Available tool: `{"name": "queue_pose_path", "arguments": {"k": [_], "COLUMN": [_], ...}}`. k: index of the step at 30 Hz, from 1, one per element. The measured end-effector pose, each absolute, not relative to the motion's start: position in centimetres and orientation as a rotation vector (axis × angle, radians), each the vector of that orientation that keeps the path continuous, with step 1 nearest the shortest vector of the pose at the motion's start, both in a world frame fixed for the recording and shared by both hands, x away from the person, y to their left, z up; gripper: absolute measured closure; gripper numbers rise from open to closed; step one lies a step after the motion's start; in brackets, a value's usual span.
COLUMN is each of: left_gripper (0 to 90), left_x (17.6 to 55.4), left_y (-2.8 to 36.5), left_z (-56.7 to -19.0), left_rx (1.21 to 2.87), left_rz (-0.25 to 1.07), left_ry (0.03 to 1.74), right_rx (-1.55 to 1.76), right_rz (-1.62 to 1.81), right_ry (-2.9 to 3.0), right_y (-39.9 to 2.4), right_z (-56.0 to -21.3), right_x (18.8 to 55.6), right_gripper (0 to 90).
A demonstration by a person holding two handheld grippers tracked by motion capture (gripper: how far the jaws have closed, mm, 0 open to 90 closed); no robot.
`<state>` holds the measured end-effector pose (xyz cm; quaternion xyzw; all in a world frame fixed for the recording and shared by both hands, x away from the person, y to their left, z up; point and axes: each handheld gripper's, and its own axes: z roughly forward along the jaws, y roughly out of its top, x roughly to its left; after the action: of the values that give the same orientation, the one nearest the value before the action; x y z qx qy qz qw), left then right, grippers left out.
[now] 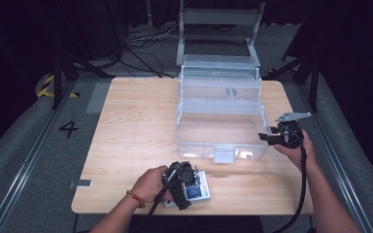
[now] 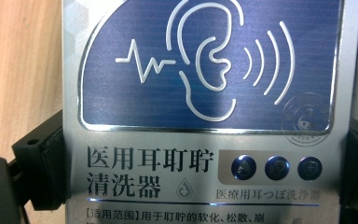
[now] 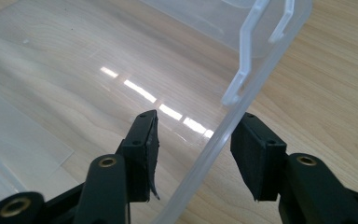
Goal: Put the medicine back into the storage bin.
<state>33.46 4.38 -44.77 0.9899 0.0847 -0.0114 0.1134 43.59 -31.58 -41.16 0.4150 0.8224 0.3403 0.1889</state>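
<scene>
A small silver and blue carton point(image 2: 205, 93) printed with an ear drawing lies flat near the table's front edge point(image 1: 198, 188). My left gripper point(image 2: 200, 154) is shut on the carton, one black jaw pressed to each long side; in the high view the left gripper point(image 1: 183, 183) sits right over it. A clear plastic storage box point(image 1: 184, 138) stands mid-table with its lid swung up behind. My right gripper point(image 1: 268, 138) is at the box's right wall. It stands open astride the rim point(image 3: 214, 140), one jaw inside and one outside, neither touching.
The wooden table point(image 1: 136, 126) has bare room left of the clear box. A white latch point(image 1: 223, 155) hangs on the box's front wall, and a clear handle bracket point(image 3: 256, 42) rises from its rim. Cables and a metal frame point(image 1: 218, 19) lie beyond the far edge.
</scene>
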Motion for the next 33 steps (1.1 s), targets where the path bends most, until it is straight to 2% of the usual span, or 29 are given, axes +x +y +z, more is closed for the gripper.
{"name": "queue_pose_path", "arguments": {"k": [7, 14, 29, 33], "left_gripper": [4.8, 4.8, 4.7, 4.7], "left_x": [32.3, 31.5, 33.2, 35.0], "left_y": [4.4, 4.2, 4.2, 4.3], "left_z": [-41.7, -38.2, -31.6, -30.0], "left_rx": [2.824, 2.78, 2.74, 2.74], "left_rz": [-0.053, 0.004, 0.138, 0.185], "left_ry": [0.202, 0.135, 0.079, 0.085], "right_rx": [1.156, 1.146, 1.118, 1.11], "right_rz": [0.953, 0.962, 0.967, 0.968], "right_ry": [2.318, 2.322, 2.344, 2.353], "right_y": [-31.0, -30.6, -29.8, -29.6], "right_z": [-41.2, -41.2, -41.2, -41.1], "right_x": [43.2, 42.9, 42.4, 42.2], "right_gripper": [52.6, 52.5, 52.3, 52.0]}}
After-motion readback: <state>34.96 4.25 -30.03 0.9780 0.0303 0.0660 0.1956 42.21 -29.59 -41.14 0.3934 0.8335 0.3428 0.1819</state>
